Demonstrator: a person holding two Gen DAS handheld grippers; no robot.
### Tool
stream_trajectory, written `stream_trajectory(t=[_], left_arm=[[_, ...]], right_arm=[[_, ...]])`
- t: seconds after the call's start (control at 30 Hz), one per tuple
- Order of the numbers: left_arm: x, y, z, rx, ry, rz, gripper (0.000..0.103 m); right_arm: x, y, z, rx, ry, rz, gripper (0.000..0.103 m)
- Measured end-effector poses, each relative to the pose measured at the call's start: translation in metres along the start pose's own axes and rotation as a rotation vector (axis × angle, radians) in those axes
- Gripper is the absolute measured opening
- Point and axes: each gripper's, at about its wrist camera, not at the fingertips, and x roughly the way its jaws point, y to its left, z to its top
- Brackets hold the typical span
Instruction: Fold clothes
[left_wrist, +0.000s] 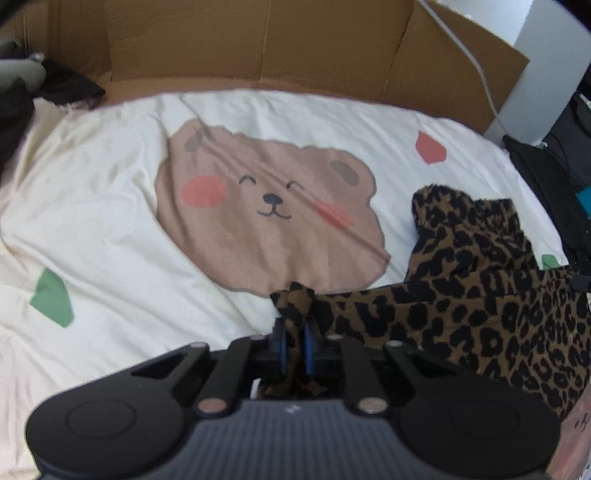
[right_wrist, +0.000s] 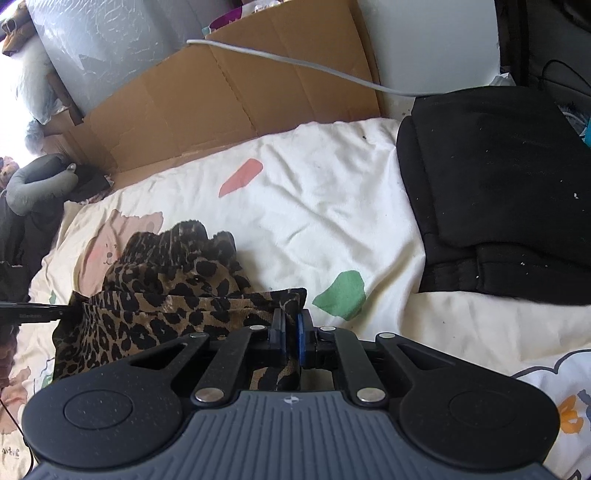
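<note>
Both grippers clamped on the leopard-print garment (left_wrist: 480, 314). Left gripper (left_wrist: 294, 325): blue pads pinch a bunched corner of the fabric. Right gripper (right_wrist: 291, 325): jaws nearly together with a fabric edge caught between them. In the right wrist view the left gripper shows as a thin dark bar at 9 o'clock, at the garment's far corner.

Garment hangs stretched between the two grippers; the rest is piled crumpled on the bed, at 3 to 4 o'clock in the left wrist view.

The bed carries a cream duvet cover (left_wrist: 110, 221), wrinkled, with a large brown bear face print (left_wrist: 266, 214) at centre plus scattered red and green patches.

Room: flattened cardboard (left_wrist: 240, 40) stands against the wall along the far edge of the bed, 10 to 2 o'clock. A grey cable (right_wrist: 295, 62) drapes across it. Folded black clothing (right_wrist: 498, 192) sits on the bed at 2 o'clock in the right wrist view. Grey neck pillow (right_wrist: 40, 184) and dark clothes at 9 to 10 o'clock. White wall behind at 1 o'clock.
</note>
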Motion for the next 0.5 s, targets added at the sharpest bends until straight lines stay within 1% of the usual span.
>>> stream_trajectory(t=[0.1, 0.23, 0.33, 0.43, 0.5], left_arm=[[-0.022, -0.002, 0.001, -0.021, -0.046, 0.01, 0.009], [-0.048, -0.005, 0.003, -0.049, -0.106, 0.019, 0.009], [-0.067, -0.011, 0.008, -0.05, -0.172, 0.028, 0.009], [-0.078, -0.014, 0.015, -0.058, -0.217, 0.028, 0.009], [-0.079, -0.014, 0.019, -0.058, -0.224, 0.028, 0.009]], right_arm=[[-0.011, 0.003, 0.0, 0.041, -0.032, -0.004, 0.004], [-0.027, 0.013, 0.001, 0.03, -0.074, -0.013, 0.004], [-0.039, 0.014, 0.005, 0.04, -0.106, -0.013, 0.004], [-0.045, 0.015, 0.011, 0.05, -0.132, -0.013, 0.004], [-0.045, 0.016, 0.015, 0.053, -0.139, -0.017, 0.004]])
